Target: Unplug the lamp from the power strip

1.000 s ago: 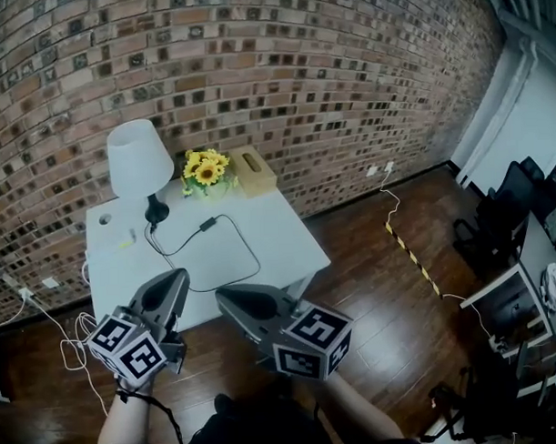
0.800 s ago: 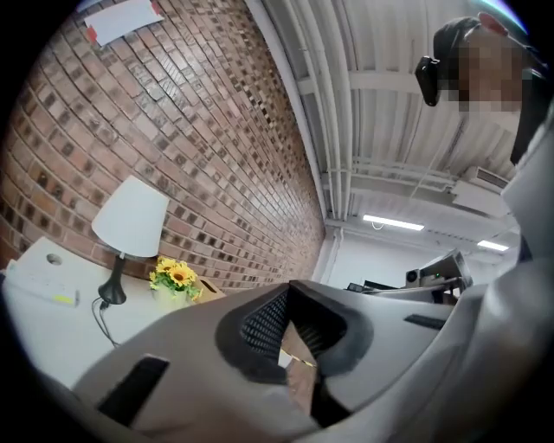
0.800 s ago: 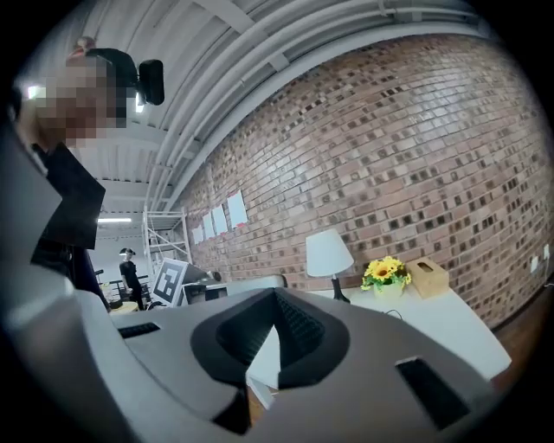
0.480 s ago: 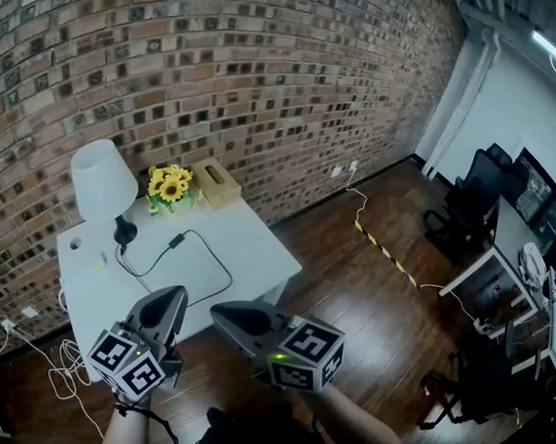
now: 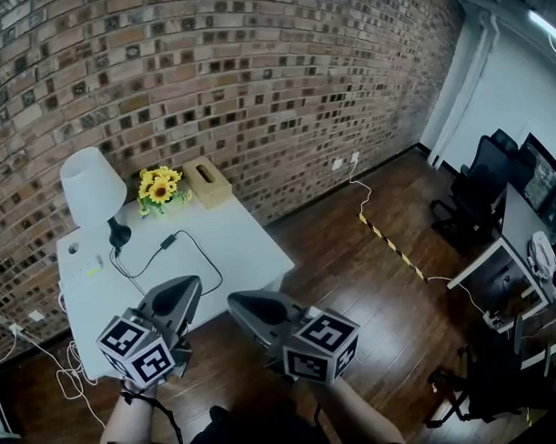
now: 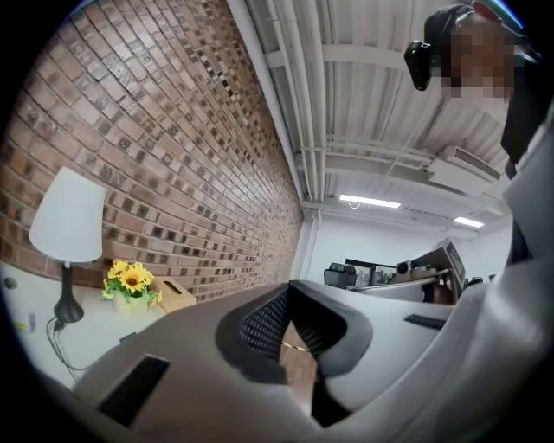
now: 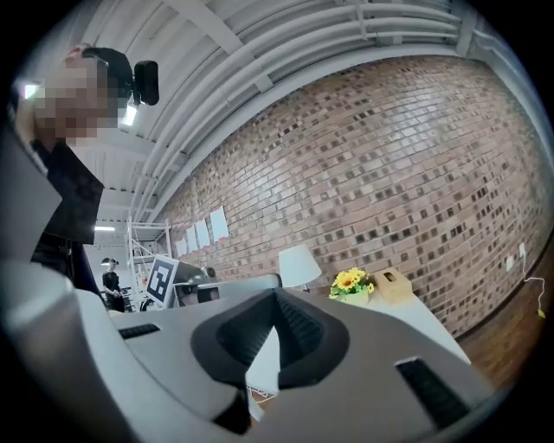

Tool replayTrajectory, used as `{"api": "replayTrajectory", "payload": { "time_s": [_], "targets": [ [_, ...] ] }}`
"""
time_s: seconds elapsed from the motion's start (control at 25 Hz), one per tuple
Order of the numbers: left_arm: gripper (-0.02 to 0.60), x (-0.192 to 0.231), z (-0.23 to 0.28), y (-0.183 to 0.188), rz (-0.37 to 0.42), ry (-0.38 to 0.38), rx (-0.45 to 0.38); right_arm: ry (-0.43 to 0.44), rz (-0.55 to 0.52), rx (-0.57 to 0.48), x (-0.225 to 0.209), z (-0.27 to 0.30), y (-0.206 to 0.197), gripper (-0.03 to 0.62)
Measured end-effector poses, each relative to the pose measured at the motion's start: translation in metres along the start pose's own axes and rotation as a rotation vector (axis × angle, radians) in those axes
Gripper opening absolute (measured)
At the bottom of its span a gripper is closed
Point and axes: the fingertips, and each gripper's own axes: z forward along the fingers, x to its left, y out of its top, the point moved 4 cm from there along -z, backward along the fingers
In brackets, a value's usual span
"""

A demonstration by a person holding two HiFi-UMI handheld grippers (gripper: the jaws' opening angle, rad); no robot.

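The lamp with a white shade stands at the back left of the white table. Its black cord loops over the tabletop from the base. A white strip-like thing with a small green light lies near the table's left edge; I cannot make out a plug there. My left gripper and right gripper hang side by side in front of the table's near edge, both shut and empty. The lamp shows far off in the left gripper view, and the lamp also in the right gripper view.
Yellow flowers and a tan tissue box stand at the back of the table against the brick wall. White cables lie on the wooden floor left of the table. Office chairs and desks stand at the right.
The head view has swung, so the table now sits further left in the picture. Both grippers have risen a little toward the table's near edge and stay shut.
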Motion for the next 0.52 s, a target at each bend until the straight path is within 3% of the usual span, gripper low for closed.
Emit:
{"api": "replayTrajectory", "payload": {
  "time_s": [0.16, 0.52],
  "targets": [
    [0.009, -0.008, 0.007, 0.014, 0.105, 0.036, 0.003, 0.014, 0.011, -0.026, -0.015, -0.009, 0.012, -0.005],
    [0.009, -0.011, 0.005, 0.018, 0.123, 0.09, 0.02, 0.051, 0.036, -0.032, -0.026, -0.009, 0.014, -0.005]
  ]
}}
